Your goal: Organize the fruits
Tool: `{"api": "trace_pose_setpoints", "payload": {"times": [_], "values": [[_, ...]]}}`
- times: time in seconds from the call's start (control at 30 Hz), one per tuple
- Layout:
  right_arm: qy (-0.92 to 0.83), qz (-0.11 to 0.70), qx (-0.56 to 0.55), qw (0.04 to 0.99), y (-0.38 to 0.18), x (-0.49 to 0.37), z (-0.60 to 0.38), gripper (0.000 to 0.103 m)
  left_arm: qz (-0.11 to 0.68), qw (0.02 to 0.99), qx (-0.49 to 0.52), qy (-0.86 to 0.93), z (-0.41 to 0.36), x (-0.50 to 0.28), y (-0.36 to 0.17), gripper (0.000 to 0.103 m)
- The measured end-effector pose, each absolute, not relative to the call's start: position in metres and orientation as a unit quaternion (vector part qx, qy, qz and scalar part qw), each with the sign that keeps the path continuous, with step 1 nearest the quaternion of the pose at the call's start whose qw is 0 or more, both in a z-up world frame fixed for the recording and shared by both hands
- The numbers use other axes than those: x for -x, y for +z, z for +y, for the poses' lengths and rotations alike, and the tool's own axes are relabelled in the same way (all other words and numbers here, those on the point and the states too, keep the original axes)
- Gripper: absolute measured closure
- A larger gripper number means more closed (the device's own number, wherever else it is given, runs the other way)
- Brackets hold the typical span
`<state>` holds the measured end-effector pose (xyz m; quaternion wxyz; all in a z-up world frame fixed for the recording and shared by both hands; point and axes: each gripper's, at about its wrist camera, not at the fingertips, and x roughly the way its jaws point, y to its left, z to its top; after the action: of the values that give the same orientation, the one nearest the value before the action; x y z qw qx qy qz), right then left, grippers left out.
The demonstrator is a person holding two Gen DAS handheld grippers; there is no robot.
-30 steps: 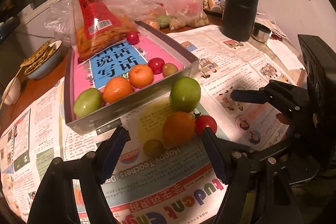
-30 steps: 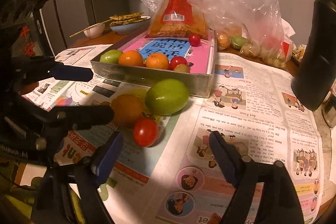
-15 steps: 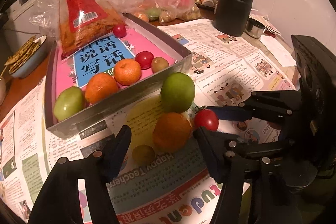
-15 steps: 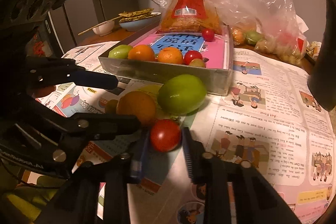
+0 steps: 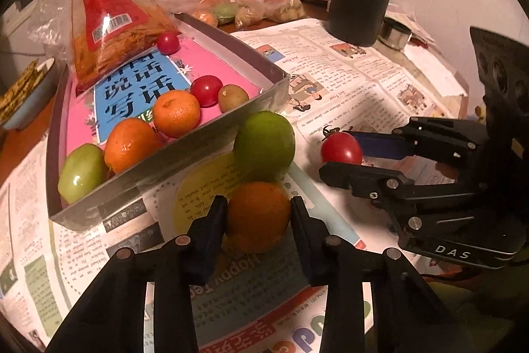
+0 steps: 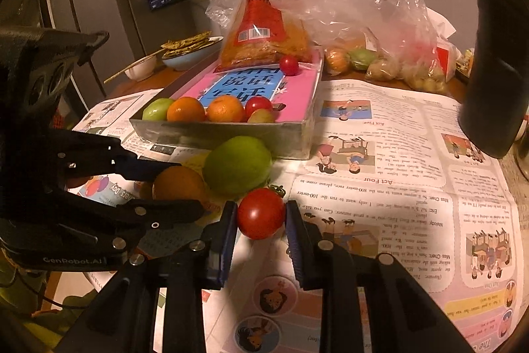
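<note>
Now that both claws have drawn their jaws in, two of the loose fruits in front of the tray are in a grip: a second ago each claw stood wide and clear of the fruit. The right claw is clenched on the cherry tomato, its pads pressed to either side; half a second ago the tomato lay against the orange, and it now sits apart from it, off to the right of the tray's near corner. The left claw has just been closing on the orange, which lies just before the tray's front wall; its pads look to be touching the peel on both sides, so I judge it grasped, though how firmly is hard to tell. The big green fruit sits untouched between the orange and the tray wall, touching the orange. Inside the tray, a row of fruit lies along the front wall. Whether either gripped fruit has left the newspaper-covered worktop cannot be told. For the task this means the picking step looks done for two pieces at once, and carrying them over the wall into the tray would seem to follow; the green fruit remains outside.
</note>
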<state>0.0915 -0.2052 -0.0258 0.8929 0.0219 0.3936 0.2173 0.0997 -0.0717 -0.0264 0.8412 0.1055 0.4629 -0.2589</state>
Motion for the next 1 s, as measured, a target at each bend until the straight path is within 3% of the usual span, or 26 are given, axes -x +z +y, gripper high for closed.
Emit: {"api": "trace_pose_setpoints", "payload": {"times": [1.0], "values": [[0.222,0.347,-0.019,0.911,0.021,-0.110,-0.193,0.073,0.381,0.912,-0.041,-0.146,0.011,-0.117,0.041,0.063]]}}
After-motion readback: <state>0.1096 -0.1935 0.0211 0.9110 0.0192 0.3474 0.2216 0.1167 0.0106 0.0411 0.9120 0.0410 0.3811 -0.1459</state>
